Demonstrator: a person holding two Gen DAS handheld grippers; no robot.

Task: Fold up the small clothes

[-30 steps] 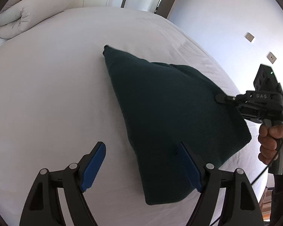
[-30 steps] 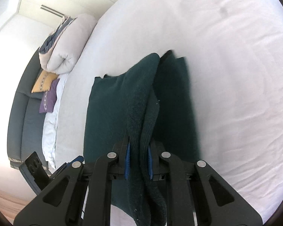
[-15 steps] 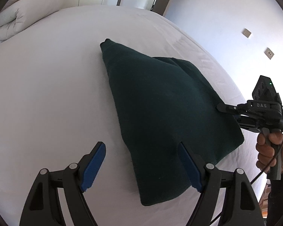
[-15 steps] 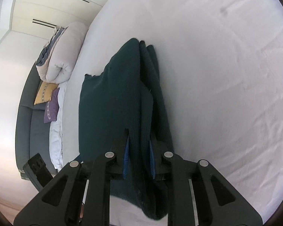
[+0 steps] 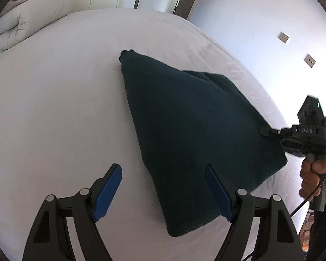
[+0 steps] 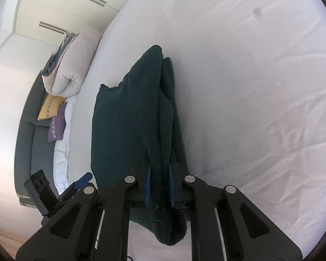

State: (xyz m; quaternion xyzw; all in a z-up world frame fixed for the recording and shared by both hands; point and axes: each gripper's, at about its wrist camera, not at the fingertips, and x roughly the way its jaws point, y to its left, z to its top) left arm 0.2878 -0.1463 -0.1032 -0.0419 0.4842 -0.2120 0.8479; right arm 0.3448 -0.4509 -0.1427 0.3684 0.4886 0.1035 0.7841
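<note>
Two layers of the dark green garment (image 6: 128, 117) sit pinched in your right gripper (image 6: 159, 180), its jaws closing, lifting that edge for folding; lower in frame, your left gripper (image 5: 163, 192) waits open over the white bed (image 5: 54, 108).

dark green fleece garment (image 5: 191, 130), folded over, one edge lifted off the bed.

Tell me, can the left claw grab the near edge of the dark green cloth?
Probably yes. The left claw is wide open, and the dark green cloth edge already lies between its fingers with nothing in the way. The right claw pinches the far side.
</note>
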